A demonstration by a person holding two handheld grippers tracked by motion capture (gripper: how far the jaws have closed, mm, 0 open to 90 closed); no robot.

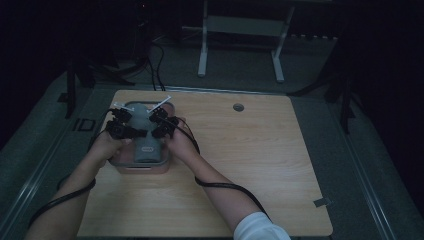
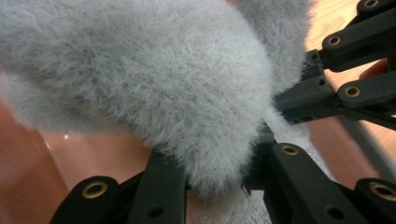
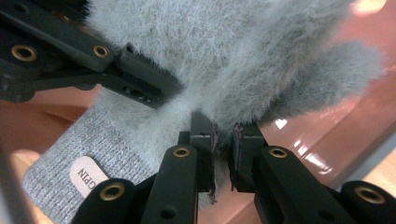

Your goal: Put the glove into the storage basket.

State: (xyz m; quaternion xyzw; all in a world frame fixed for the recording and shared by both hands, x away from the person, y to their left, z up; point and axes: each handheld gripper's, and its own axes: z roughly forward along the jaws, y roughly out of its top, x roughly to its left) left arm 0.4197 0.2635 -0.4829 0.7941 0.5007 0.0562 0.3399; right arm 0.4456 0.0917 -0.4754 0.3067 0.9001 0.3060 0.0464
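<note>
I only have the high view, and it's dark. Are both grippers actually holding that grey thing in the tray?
Observer: Yes. The left gripper is shut on the fluffy grey glove, pinching its fuzzy edge.
Operator: And the right one?
Observer: The right gripper is also shut on the glove, with fuzz caught between its pads.
Operator: Is there any marking on the glove?
Observer: The right gripper view shows a small pale label on the knitted cuff.
Operator: What's underneath?
Observer: The glossy pink tray lies beneath the glove.

High view v. dim; gripper views brighter, close-up soft.
</note>
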